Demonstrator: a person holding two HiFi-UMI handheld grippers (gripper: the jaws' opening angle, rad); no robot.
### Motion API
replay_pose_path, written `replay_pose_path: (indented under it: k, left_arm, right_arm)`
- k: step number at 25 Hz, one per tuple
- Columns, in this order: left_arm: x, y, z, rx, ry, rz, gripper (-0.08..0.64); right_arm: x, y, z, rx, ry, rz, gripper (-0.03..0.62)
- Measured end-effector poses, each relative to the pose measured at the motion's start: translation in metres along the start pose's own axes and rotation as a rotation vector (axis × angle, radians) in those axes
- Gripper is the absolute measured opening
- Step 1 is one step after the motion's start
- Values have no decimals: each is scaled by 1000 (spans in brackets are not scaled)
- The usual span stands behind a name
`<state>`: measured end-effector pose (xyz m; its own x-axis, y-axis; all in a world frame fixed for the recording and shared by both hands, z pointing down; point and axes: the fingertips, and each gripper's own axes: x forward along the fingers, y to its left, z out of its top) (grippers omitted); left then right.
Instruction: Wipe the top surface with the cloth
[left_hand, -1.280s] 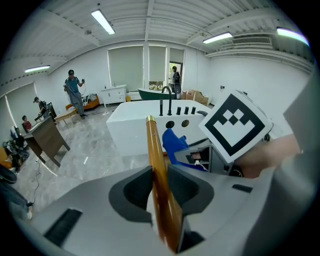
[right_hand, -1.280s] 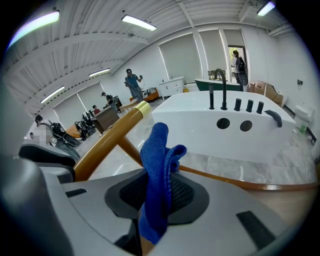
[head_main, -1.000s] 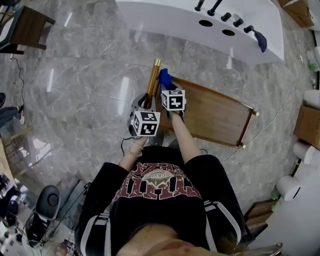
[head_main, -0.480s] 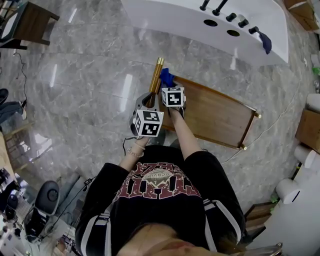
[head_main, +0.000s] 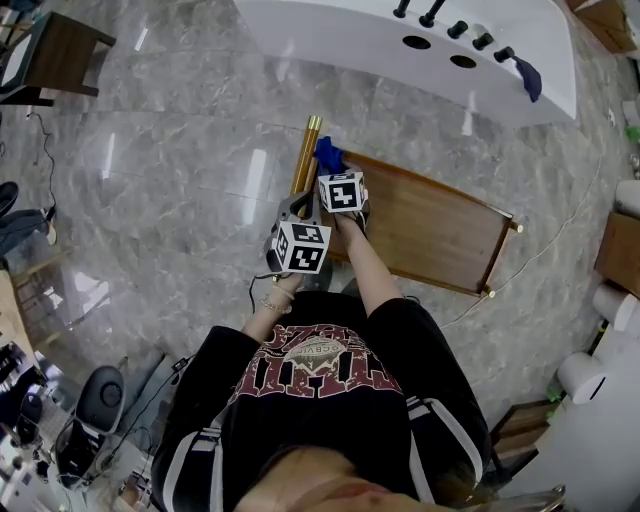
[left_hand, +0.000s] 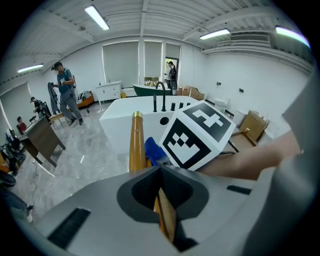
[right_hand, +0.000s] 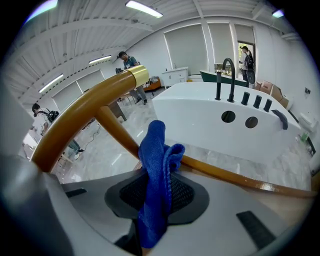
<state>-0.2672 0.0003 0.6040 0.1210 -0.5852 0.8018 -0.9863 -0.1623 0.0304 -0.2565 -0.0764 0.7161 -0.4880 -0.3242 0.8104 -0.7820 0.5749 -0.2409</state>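
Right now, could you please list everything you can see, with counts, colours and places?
wooden top: one, brown, low in front of the person
gold rail: one, gold, along the top's left end
blue cloth: one, blue, at the top's far left corner
bathtub: one, white, beyond the top
tub fittings: several, black, on the tub's rim
dark cloth: one, navy, draped on the tub's right end
side table: one, dark brown, far left
floor: grey marble, all around
left gripper: one, grey, shut on the gold rail's near end
right gripper: one, grey, shut on the blue cloth
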Motion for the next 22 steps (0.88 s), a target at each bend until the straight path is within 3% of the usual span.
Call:
replay_pose_path:
  k: [16, 22]
  left_arm:
    - [3, -4, -2, 32, 41, 2, 49]
    - [3, -5, -1, 1, 55, 6, 49]
  right_arm:
    - [1, -9, -7, 32, -7, 43, 97]
    - [-1, -11, -6, -5, -6, 54, 98]
